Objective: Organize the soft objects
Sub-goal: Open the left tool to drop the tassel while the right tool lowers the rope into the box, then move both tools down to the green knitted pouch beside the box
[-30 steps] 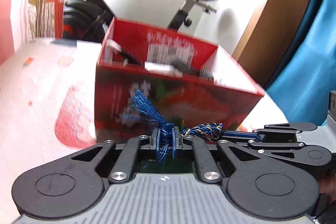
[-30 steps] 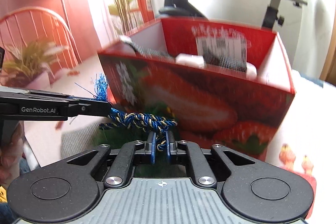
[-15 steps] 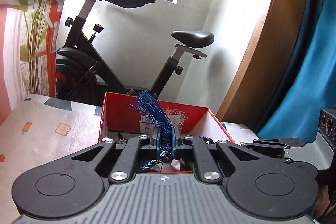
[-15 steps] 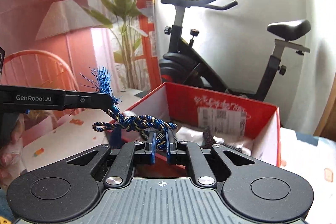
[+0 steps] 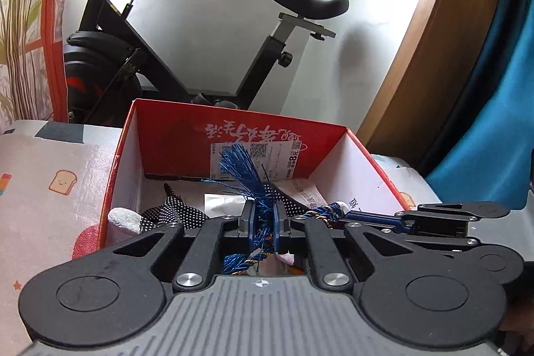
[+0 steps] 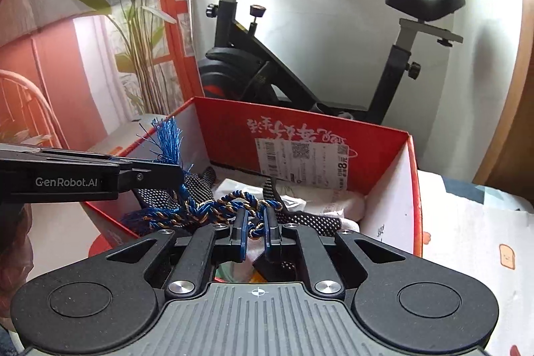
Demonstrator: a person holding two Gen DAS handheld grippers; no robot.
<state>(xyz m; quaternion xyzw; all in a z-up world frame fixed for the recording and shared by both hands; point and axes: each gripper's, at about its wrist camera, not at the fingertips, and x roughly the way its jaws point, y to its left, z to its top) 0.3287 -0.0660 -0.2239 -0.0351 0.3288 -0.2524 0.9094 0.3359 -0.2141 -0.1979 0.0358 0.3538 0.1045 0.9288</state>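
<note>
My left tool [image 6: 173, 170] is clamped narrow on the tasselled end of the blue-and-gold braided cord [image 6: 213, 207], the fringe [image 5: 242, 169] fanning upward above its tips. The cord runs rightward from there, slack and looped, to my right tool [image 6: 256, 229], whose pads are likewise pinched on the cord's other end. Both tools hang over the open red box [image 5: 240, 129], so the cord is suspended between them above the box interior, not resting on the contents as far as I can tell. Inside the box: black dotted fabric [image 5: 177, 216], a white soft item [image 5: 125, 217] at the left wall, crumpled packaging [image 6: 333, 201] toward the right. The box sits on a desk with a patterned cloth [image 5: 50, 189]. An exercise bike [image 6: 300, 55] stands behind.
</note>
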